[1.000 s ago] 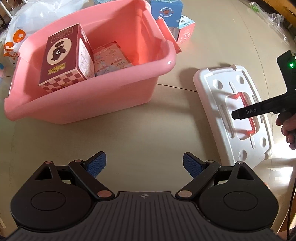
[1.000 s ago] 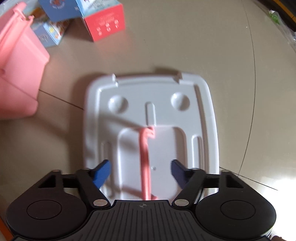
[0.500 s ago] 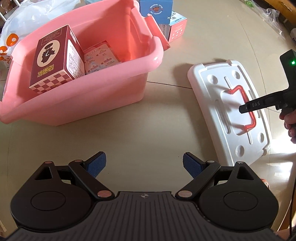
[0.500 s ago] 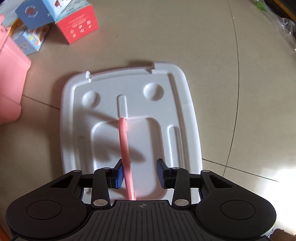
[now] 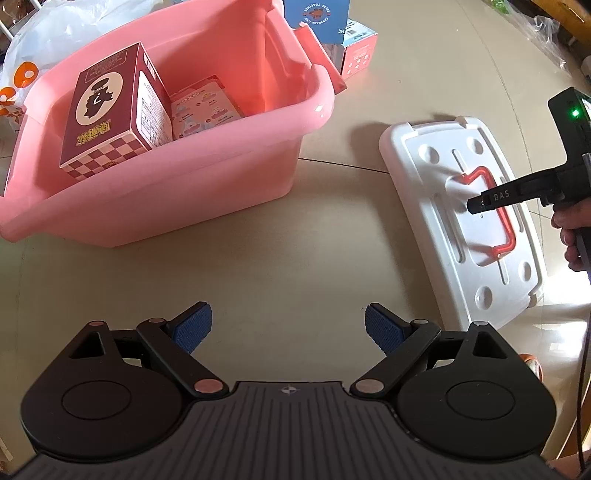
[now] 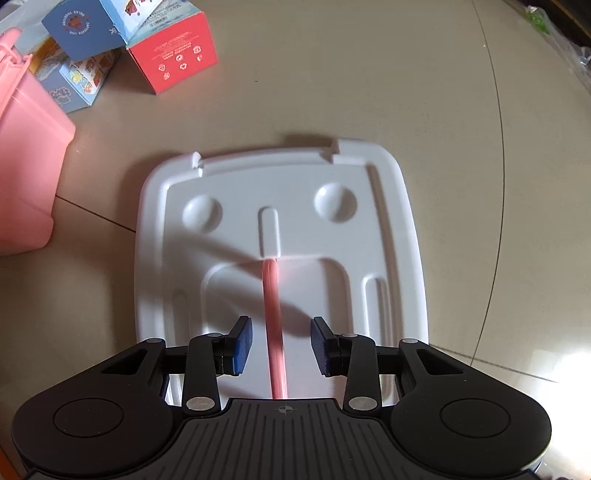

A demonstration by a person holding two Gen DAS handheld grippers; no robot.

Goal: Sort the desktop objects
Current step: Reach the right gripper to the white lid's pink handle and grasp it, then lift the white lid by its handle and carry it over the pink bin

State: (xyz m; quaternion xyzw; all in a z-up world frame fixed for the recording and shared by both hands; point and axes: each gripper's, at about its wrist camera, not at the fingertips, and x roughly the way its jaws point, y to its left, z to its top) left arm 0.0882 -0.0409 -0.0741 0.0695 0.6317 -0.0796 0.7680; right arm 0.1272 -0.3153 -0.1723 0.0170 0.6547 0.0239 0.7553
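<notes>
A white lid (image 6: 280,236) with a pink handle (image 6: 273,314) lies flat on the floor; it also shows in the left wrist view (image 5: 461,225). My right gripper (image 6: 280,345) is open, its pads on either side of the raised handle without touching it. A pink bin (image 5: 207,173) holds a maroon checkered box (image 5: 110,110) and a pale pink box (image 5: 207,110). My left gripper (image 5: 288,328) is open and empty above bare floor in front of the bin.
Blue and red boxes (image 6: 147,40) are piled beyond the bin's corner (image 6: 26,162), also seen in the left wrist view (image 5: 332,33). A white plastic bag (image 5: 44,40) lies behind the bin. Tiled floor extends right of the lid.
My right gripper narrowed around the handle half a second ago and has since widened a little. The left gripper drifted slightly; the bin and lid stayed in place.
</notes>
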